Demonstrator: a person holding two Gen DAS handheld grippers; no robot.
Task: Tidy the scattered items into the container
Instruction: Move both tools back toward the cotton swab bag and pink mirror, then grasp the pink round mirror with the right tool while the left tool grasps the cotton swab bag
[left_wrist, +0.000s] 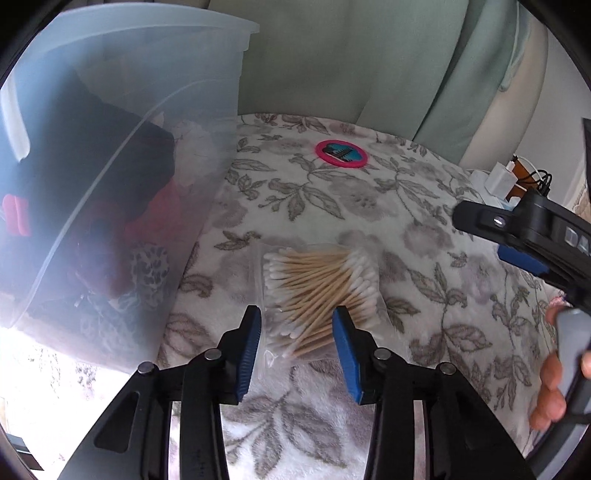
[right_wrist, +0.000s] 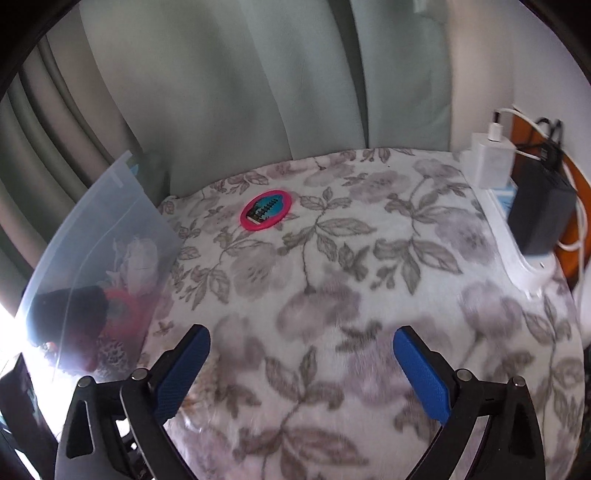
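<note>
Down at the near edge of the floral blanket (left_wrist: 424, 206), we've got our left gripper (left_wrist: 297, 347) hovering with its blue pads spread apart, one on each side of the near end of a clear zip bag of cotton swabs (left_wrist: 317, 280). Nothing is clamped; the pads straddle the bag and whether they touch it we can't tell. The bag lies flat on the blanket, just beside the translucent plastic storage bin (left_wrist: 122, 155) on the left, which already holds a dark bundle, something red and a leopard-print piece.

Over on the right, our right gripper (right_wrist: 301, 369) is wide open too, and empty, with only blanket between its fingers. Far across the blanket sits a pink-rimmed round item (right_wrist: 265, 209), well apart from both grippers and outside the bin. A white charger (right_wrist: 493, 162) and a dark power brick (right_wrist: 541, 218) sit at the far right edge.

So two things lie outside the container. What could go sour? The bag is slick, thin film over loose sticks: closing on the empty plastic lip could let it slide out mid-lift, and closing hard across the bundle could snap swabs. The plush blanket may get pinched along with it. And the bin's wall stands tall right beside us, so a low carry could clip its rim.
</note>
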